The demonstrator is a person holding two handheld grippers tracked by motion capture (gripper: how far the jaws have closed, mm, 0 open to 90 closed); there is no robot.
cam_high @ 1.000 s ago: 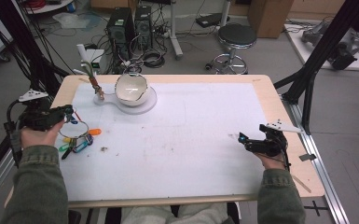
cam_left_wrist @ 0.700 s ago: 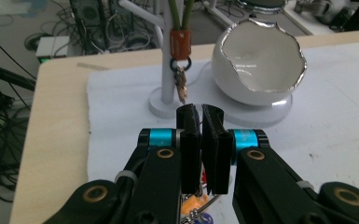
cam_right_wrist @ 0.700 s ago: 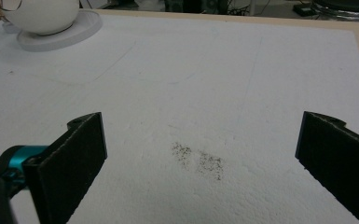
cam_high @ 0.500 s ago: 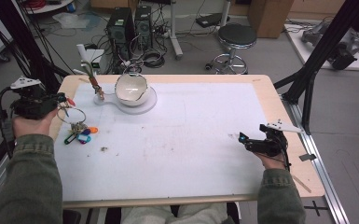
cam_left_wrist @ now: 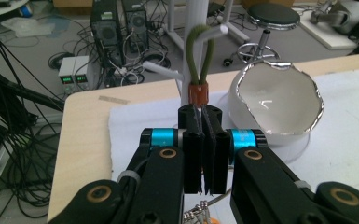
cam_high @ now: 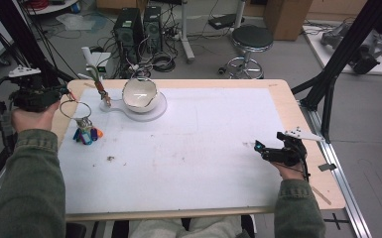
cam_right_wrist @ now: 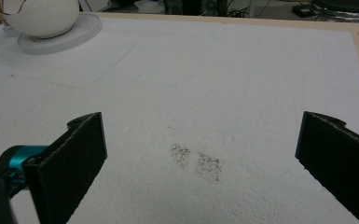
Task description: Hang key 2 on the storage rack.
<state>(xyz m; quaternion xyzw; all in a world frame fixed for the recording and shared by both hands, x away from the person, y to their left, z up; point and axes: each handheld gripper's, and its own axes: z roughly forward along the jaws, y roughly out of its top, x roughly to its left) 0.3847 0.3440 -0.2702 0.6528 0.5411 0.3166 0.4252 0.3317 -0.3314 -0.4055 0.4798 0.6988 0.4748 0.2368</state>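
left hand-held gripper [cam_high: 62, 94] has risen and drawn back toward the tabletop's [cam_high: 203, 144] left edge since a second ago, jaws clamped together on a wire ring [cam_high: 77, 109]. the ring's bunch of coloured tags [cam_high: 86, 135], earlier flat, now hangs upright just touching the tabletop, near the white bowl [cam_high: 140, 93]. right hand-held gripper [cam_high: 260, 147] stays put, jaws apart.

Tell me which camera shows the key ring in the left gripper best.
The high view: the key ring hangs whole from the left gripper, colored tags below. The left gripper view catches only a sliver of it under the shut jaws.
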